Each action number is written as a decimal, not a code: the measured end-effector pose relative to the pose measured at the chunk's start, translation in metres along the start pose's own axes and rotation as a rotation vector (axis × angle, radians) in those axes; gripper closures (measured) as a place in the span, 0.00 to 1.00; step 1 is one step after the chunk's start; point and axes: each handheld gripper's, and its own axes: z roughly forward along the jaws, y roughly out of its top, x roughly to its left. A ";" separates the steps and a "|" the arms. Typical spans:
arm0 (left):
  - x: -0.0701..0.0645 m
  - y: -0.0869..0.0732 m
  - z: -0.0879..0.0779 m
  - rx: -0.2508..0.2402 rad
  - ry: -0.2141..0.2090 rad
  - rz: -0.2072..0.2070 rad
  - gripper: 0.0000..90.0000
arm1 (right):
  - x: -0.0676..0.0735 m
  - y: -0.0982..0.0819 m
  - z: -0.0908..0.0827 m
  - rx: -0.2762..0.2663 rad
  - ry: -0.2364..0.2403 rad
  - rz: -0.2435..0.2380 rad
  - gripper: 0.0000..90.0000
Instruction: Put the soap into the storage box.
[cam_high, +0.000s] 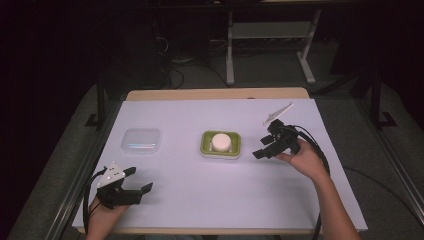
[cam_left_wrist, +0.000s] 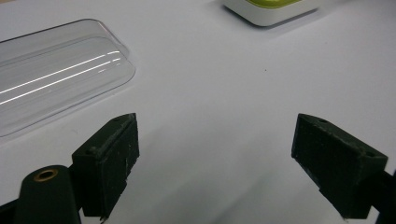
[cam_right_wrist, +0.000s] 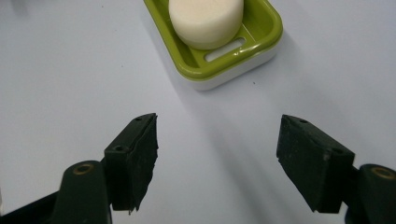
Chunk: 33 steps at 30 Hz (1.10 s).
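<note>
High view: the right hand (cam_high: 302, 159) reaches in from the lower right and aims the right gripper (cam_high: 266, 146) leftward at the green soap dish (cam_high: 206, 145) holding the white soap bar (cam_high: 221, 142) at table centre, close beside it but apart. Right gripper view: jaws part-open with nothing between them, soap dish just ahead. The left gripper (cam_high: 137, 181) (near the front left edge) stands wide and empty, the clear lid (cam_left_wrist: 51, 70) lying ahead of it.

A fixed overhead camera looks forward and down across the white table (cam_high: 200, 200). Two low, close cameras ride the grippers, each facing the green soap dish (cam_high: 221, 145), their shared ground, from opposite sides.
</note>
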 end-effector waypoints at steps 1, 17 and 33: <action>0.000 0.000 0.000 0.000 0.001 -0.001 0.16 | -0.001 -0.002 -0.001 -0.002 -0.004 -0.002 0.31; 0.000 -0.001 0.001 0.007 0.003 -0.014 0.17 | -0.004 -0.036 -0.012 -0.034 -0.014 0.049 0.30; 0.000 -0.002 0.002 0.012 0.004 -0.009 0.16 | 0.001 -0.071 -0.026 -0.057 -0.041 0.080 0.30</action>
